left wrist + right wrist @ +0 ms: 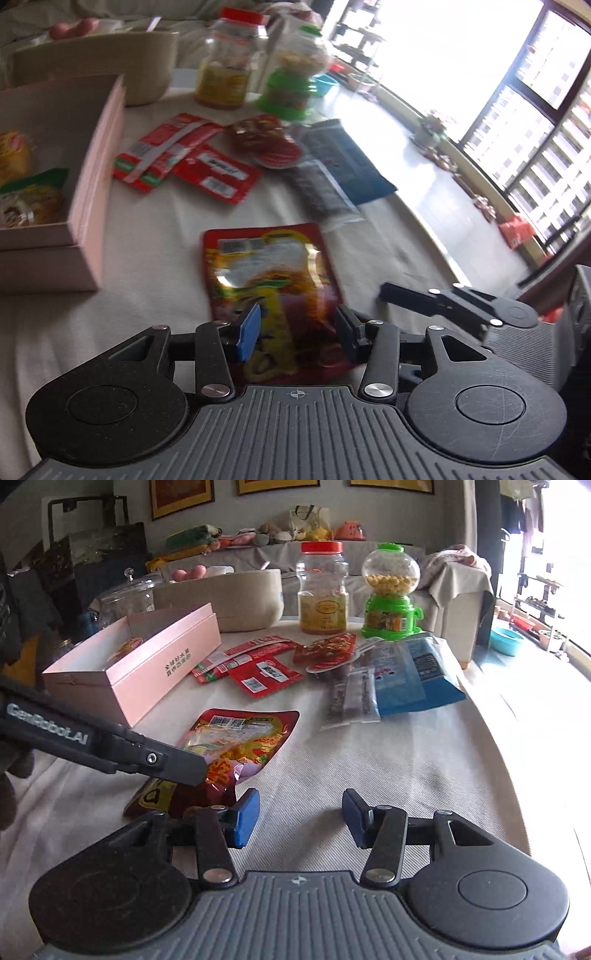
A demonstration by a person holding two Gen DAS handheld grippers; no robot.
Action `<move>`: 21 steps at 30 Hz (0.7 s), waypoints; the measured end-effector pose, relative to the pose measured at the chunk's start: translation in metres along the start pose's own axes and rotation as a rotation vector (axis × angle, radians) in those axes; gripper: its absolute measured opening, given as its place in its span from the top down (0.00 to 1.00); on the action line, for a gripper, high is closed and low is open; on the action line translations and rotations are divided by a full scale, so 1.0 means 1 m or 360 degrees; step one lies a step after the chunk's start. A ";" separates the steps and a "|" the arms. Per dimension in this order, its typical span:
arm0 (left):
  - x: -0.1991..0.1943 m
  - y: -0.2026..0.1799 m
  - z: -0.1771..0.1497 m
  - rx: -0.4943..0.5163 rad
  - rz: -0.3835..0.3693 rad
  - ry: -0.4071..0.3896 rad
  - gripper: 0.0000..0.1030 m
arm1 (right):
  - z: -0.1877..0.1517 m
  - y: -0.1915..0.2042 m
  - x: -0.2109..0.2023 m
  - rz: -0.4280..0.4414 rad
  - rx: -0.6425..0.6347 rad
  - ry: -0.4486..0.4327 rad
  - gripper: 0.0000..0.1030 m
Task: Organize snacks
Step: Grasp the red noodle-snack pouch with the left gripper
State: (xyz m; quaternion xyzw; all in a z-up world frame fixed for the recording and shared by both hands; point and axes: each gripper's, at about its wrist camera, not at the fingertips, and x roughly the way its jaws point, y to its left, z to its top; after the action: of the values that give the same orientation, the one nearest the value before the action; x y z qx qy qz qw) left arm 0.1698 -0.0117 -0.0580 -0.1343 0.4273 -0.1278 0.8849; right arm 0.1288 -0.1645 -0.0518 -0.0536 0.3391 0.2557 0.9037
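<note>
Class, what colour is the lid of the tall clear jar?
Red lid; the right wrist view shows the jar best.

Daylight from blown-out window (480,55), upper right. Left wrist view motion-blurred: jars, packets smeared; right wrist view sharp. Glare on red snack pouch (269,273) foil. Fisheye bends window frames, table edge.

A cloth-covered table (406,760) carries a pink box (155,672), snack packets (240,738), a jar (323,590) and a candy dispenser (390,594).
</note>
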 end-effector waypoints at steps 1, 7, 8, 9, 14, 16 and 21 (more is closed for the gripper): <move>0.000 -0.005 0.000 0.0020 -0.0026 0.0007 0.56 | -0.001 -0.002 -0.003 -0.0004 0.0005 -0.0001 0.51; 0.005 -0.036 0.001 0.0158 -0.0116 0.0007 0.66 | -0.008 -0.008 -0.012 -0.0034 0.0040 -0.0017 0.51; 0.005 -0.035 0.001 0.0152 -0.0107 0.0000 0.67 | -0.008 -0.009 -0.013 -0.0038 0.0051 -0.0021 0.51; 0.004 -0.033 0.000 0.0143 -0.0098 -0.0010 0.67 | -0.008 -0.011 -0.013 -0.0041 0.0066 -0.0027 0.51; -0.015 0.004 -0.007 0.0000 0.0007 -0.0077 0.68 | -0.008 -0.018 -0.018 -0.0033 0.0164 -0.0067 0.51; -0.021 0.022 -0.011 -0.0087 0.0054 -0.0092 0.68 | -0.005 -0.017 -0.022 0.0019 0.0184 -0.0106 0.51; -0.025 0.055 -0.010 -0.0323 0.0031 -0.0144 0.68 | 0.010 0.000 -0.012 0.0073 0.0123 -0.0109 0.51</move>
State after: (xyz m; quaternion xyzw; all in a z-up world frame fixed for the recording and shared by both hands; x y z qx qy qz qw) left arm 0.1526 0.0462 -0.0652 -0.2248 0.3989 -0.0691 0.8863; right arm 0.1268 -0.1669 -0.0369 -0.0020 0.3189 0.2648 0.9100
